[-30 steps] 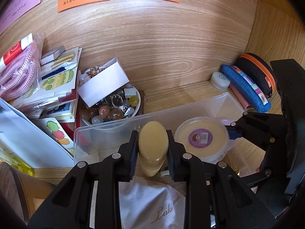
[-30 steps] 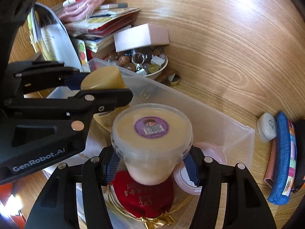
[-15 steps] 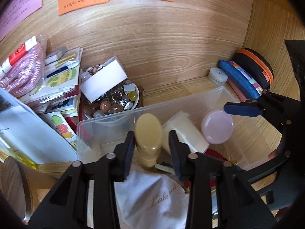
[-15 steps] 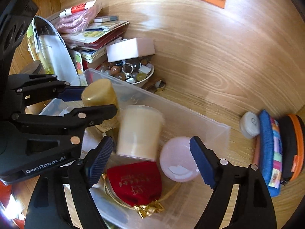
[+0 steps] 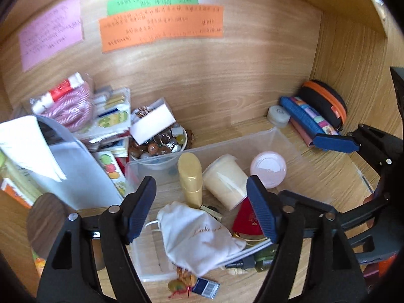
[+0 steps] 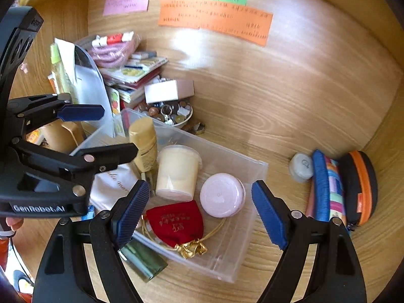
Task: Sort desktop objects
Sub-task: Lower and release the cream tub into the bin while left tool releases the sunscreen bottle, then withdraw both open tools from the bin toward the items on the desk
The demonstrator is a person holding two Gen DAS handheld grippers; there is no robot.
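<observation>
A clear plastic bin (image 5: 275, 136) (image 6: 250, 229) sits on the wooden desk. In it lie a tan bottle (image 5: 190, 179) (image 6: 145, 140), a cream tub (image 5: 224, 180) (image 6: 176, 171) on its side, a pink round case (image 5: 268, 169) (image 6: 222, 195), a white pouch (image 5: 199, 234) and a red pouch (image 6: 175, 223). My left gripper (image 5: 202, 212) is open and empty above the bin. My right gripper (image 6: 199, 213) is open and empty above the bin; one of its fingers (image 5: 333, 142) shows in the left wrist view.
A bowl of beads (image 5: 161, 145) under a white box (image 5: 152, 121) stands behind the bin. Books and papers (image 5: 108, 126) pile at the left. A white jar (image 6: 300, 168), a blue pencil case (image 6: 324, 184) and a black-orange case (image 6: 358, 186) lie at the right.
Both grippers have opened and pulled up and back. The tan bottle and the cream tub now lie in the bin, free of the jaws.
</observation>
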